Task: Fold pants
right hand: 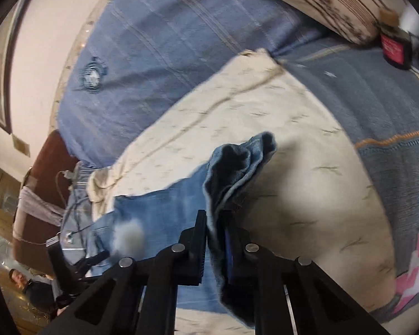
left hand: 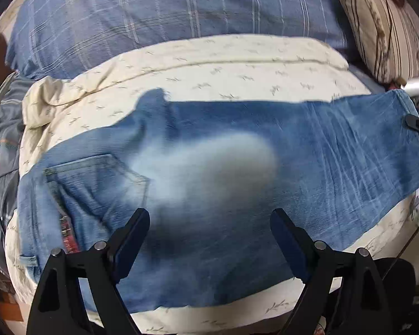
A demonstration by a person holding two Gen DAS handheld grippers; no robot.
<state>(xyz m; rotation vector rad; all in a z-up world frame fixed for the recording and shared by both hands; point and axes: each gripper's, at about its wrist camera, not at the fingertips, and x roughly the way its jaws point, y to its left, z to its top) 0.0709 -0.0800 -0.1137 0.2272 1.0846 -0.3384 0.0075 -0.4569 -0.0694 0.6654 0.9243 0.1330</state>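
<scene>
Mostly cream quilt [left hand: 237, 64] w/ jeans [left hand: 335, 145], plaid pillow [left hand: 153, 8]

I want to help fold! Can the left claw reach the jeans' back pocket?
Probably yes. The left claw hangs open over the jeans, and nothing covers the back pocket beside it.
</scene>
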